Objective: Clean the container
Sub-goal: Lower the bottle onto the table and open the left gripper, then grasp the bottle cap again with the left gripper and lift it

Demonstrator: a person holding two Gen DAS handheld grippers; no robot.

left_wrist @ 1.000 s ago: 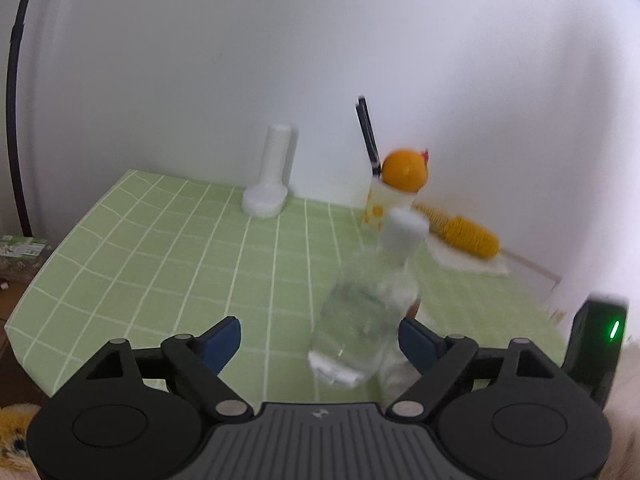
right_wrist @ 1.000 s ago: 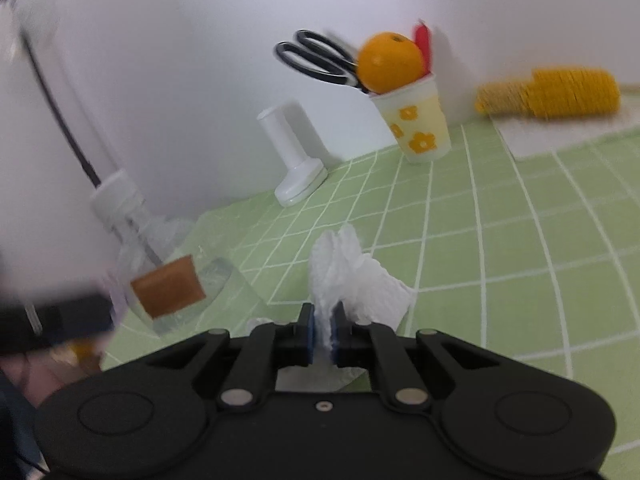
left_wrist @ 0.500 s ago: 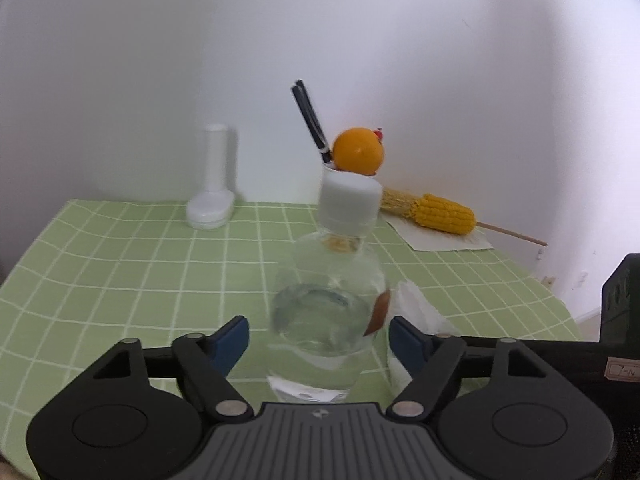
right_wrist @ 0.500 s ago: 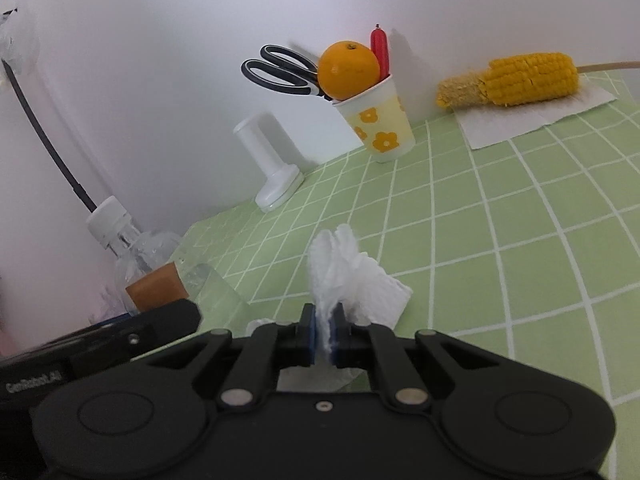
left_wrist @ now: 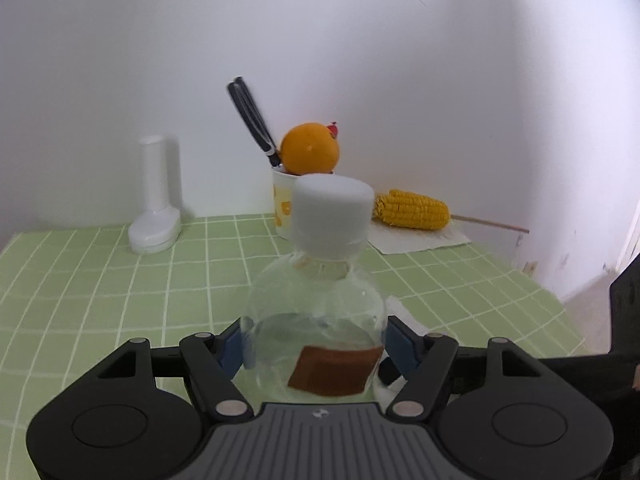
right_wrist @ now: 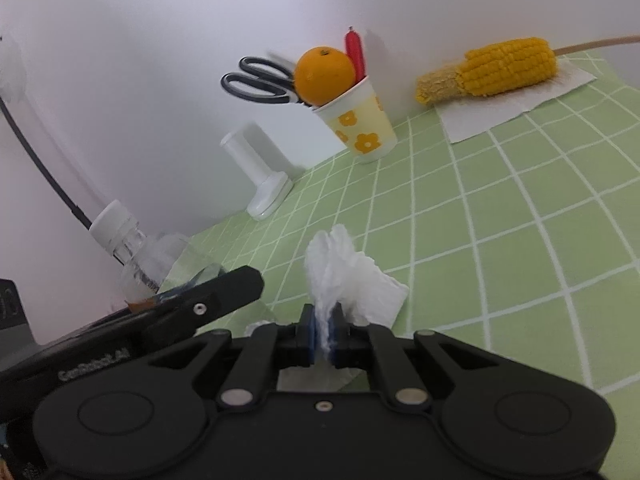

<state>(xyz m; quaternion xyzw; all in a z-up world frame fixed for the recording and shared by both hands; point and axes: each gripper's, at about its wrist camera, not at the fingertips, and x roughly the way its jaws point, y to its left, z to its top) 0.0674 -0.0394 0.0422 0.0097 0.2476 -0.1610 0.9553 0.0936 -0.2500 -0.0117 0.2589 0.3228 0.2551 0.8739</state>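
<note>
A clear plastic bottle with a white cap and a brown label stands upright between the blue pads of my left gripper. Both pads touch its sides, so the gripper is shut on it. In the right wrist view the same bottle appears at the left, behind the left gripper's finger. My right gripper is shut on a crumpled white tissue, which sticks up above its pads just right of the bottle.
A green checked tablecloth covers the table against a white wall. At the back stand a flowered cup holding an orange and scissors, a white stand, and a corn cob on paper. The table ends at the right.
The left gripper's jaws narrowed and moved in around the bottle, which went from tilted and ahead to upright between the pads. The right gripper kept the tissue and rolled a little.
</note>
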